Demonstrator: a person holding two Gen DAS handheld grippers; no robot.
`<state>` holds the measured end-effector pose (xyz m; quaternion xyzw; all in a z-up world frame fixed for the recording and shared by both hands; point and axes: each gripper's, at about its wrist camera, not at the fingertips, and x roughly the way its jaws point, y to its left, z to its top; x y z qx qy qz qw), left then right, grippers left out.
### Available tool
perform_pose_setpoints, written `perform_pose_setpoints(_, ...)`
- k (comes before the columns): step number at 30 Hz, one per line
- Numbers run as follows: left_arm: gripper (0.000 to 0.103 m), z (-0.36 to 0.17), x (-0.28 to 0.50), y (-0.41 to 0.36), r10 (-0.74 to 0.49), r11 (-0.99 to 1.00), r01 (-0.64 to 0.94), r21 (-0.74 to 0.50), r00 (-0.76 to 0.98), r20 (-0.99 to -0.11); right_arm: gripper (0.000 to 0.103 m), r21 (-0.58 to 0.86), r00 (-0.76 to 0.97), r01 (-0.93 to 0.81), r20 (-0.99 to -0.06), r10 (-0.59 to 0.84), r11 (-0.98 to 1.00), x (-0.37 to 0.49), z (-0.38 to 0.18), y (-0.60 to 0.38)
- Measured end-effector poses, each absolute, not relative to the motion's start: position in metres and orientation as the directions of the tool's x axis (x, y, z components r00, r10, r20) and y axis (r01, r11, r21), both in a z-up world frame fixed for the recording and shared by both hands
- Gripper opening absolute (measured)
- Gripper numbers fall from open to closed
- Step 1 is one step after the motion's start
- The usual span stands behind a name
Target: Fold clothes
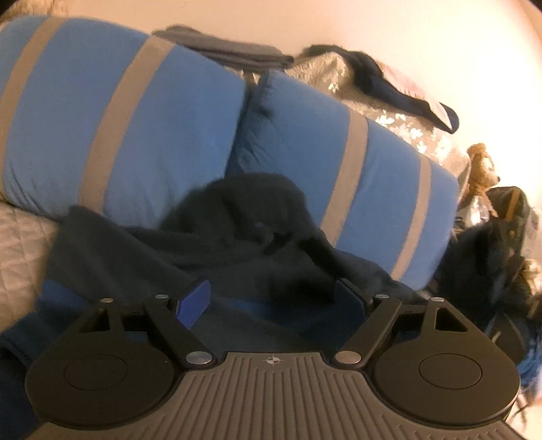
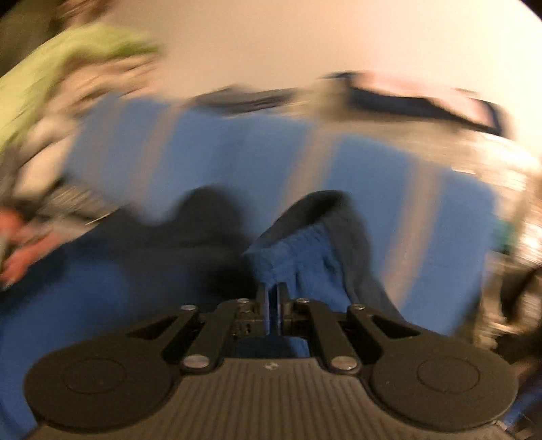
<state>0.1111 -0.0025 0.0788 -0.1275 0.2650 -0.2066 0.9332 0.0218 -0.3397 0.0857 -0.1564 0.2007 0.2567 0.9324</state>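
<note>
Navy garment [image 1: 216, 243]: left hand-held gripper [image 1: 271, 301] spread wide; right hand-held gripper [image 2: 271, 298] pinches its blue cuff [image 2: 298, 250].

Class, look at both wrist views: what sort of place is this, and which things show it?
Probably a bedroom, on a bed. Two blue striped pillows lean against the wall, a quilted cover lies beneath, and a stuffed toy sits at the side.

A bedroom in somebody's home. Two blue pillows with grey stripes [image 1: 128, 111] lean against a plain pale wall [image 1: 372, 23] from ten to two o'clock. A white quilted bedspread [image 1: 20, 243] shows at nine o'clock. A brown stuffed toy [image 1: 481, 169] sits at three o'clock, and loose dark clothes [image 1: 389, 84] lie at one o'clock.
</note>
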Motion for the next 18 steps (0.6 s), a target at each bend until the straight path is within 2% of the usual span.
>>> perform_pose_setpoints(2,0.081,0.074,0.113,-0.003,-0.475,0.870,0.320,-0.374,0.748,-0.464,0.004,-0.205,0.703,-0.649,-0.530,0.474,0.733,0.008,0.055,-0.296)
perform_pose_setpoints(4,0.081,0.069,0.114,-0.005,-0.496,0.861,0.330,-0.388,0.718,-0.488,0.005,-0.254,0.632,-0.722,-0.620,0.465,0.644,-0.009,0.024,-0.263)
perform_pose_setpoints(5,0.081,0.067,0.113,-0.006,-0.504,0.857,0.335,-0.392,0.704,-0.500,0.021,-0.285,0.600,-0.753,-0.667,0.442,0.593,-0.016,0.007,-0.247)
perform_pose_setpoints(6,0.081,0.065,0.113,-0.008,-0.511,0.854,0.338,-0.397,0.688,-0.515,0.025,-0.320,0.588,-0.771,-0.690,0.422,0.551,-0.024,-0.003,-0.237)
perform_pose_setpoints(9,0.081,0.059,0.112,-0.012,-0.524,0.847,0.324,-0.421,0.640,-0.562,0.049,-0.424,0.600,-0.786,-0.698,0.391,0.450,-0.048,-0.017,-0.227)
perform_pose_setpoints(11,0.081,0.054,0.112,-0.014,-0.536,0.839,0.306,-0.450,0.606,-0.588,0.072,-0.492,0.626,-0.775,-0.683,0.376,0.397,-0.060,-0.019,-0.226)
perform_pose_setpoints(13,0.081,0.051,0.111,-0.016,-0.565,0.819,0.295,-0.493,0.570,-0.597,0.075,-0.549,0.654,-0.755,-0.665,0.360,0.358,-0.064,-0.017,-0.228)
perform_pose_setpoints(18,0.081,0.044,0.110,-0.019,-0.663,0.731,0.273,-0.626,0.500,-0.557,0.075,-0.622,0.685,-0.728,-0.663,0.302,0.287,-0.049,-0.013,-0.232)
